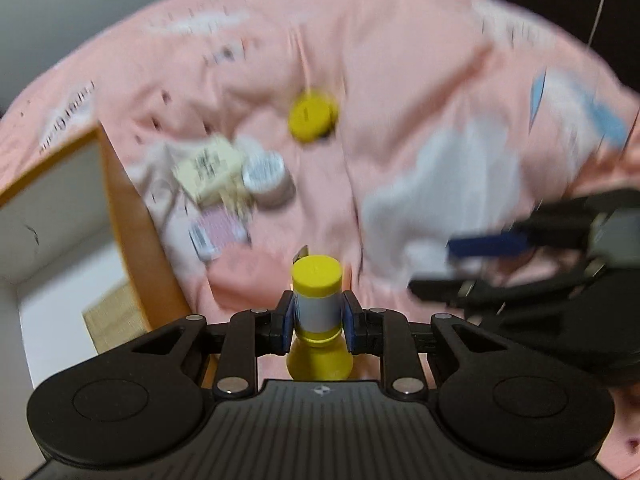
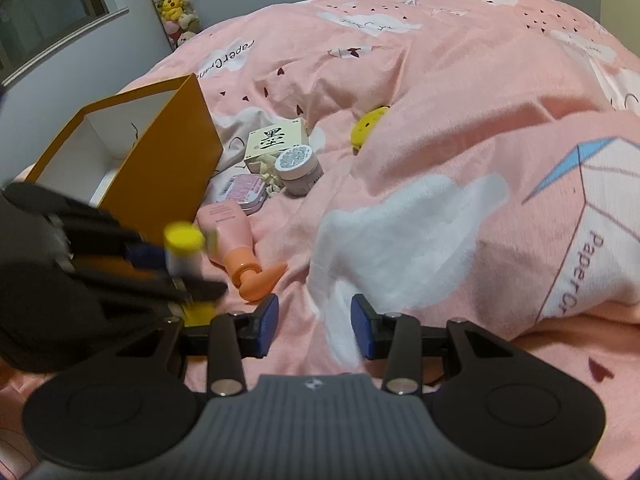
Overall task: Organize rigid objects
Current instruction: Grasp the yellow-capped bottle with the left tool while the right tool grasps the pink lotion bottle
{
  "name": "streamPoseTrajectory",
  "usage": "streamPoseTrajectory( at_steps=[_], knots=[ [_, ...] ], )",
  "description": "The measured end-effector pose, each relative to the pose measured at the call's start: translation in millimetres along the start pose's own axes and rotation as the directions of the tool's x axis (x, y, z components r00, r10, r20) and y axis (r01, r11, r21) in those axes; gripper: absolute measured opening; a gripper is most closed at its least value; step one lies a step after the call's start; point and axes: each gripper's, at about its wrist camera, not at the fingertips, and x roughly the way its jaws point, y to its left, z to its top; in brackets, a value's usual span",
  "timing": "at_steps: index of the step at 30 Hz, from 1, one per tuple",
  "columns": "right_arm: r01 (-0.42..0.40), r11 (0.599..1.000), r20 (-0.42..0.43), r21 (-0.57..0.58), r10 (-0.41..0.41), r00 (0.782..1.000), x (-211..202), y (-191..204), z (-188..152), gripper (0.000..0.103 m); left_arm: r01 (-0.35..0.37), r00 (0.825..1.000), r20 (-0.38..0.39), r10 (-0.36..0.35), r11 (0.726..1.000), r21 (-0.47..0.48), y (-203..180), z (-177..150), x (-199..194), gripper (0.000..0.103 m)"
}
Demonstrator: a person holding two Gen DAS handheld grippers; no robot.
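My left gripper (image 1: 316, 316) is shut on a yellow-capped bottle (image 1: 317, 300) with a white label, held above the pink bedspread; it also shows blurred in the right wrist view (image 2: 182, 252). My right gripper (image 2: 314, 320) is open and empty over the bedspread, and appears at the right of the left wrist view (image 1: 472, 264). An open orange box (image 2: 132, 152) with a white inside stands at the left. Beside it lie a cream box (image 2: 276, 142), a round jar (image 2: 298, 168), a pink tin (image 2: 242, 192), a pink pump bottle (image 2: 236, 240) and a yellow round object (image 2: 370, 124).
The pink quilt (image 2: 460, 120) is rumpled, with a raised fold at the right partly hiding the yellow object. A wall, a window and plush toys (image 2: 174, 4) are at the far left.
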Motion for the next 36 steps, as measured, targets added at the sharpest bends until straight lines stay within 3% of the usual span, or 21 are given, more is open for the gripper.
streamPoseTrajectory(
  at_steps=[7,14,19,23,32,36],
  knots=[
    [-0.002,0.992,0.002,-0.127,0.003,1.000,2.2,20.8,21.8,0.040,0.017,0.990,0.143,-0.005,0.997,-0.080,25.9,17.6,-32.4,0.027],
    [-0.020,0.956,-0.025,-0.293,0.013,1.000,19.6,54.2,47.9,0.040,0.065,0.979,0.200,-0.034,0.986,-0.150,61.5,28.4,-45.3,0.027],
    [-0.043,0.931,-0.098,-0.363,0.008,0.995,50.1,68.4,55.5,0.042,0.086,0.976,0.212,-0.051,0.983,-0.161,78.9,31.2,-44.8,0.027],
    [-0.064,0.924,-0.138,-0.376,0.012,0.990,71.2,71.4,58.7,0.050,0.102,0.976,0.210,-0.064,0.979,-0.175,87.9,33.6,-39.9,0.027],
    [-0.164,0.933,-0.208,-0.321,0.100,0.973,101.3,75.7,68.3,0.049,0.091,0.977,0.210,-0.044,0.971,-0.222,106.3,29.0,-35.1,0.027],
    [-0.158,0.935,-0.221,-0.318,0.089,0.971,111.0,79.5,67.9,0.047,0.119,0.973,0.221,-0.064,0.962,-0.246,114.5,26.8,-38.0,0.027]
  ],
)
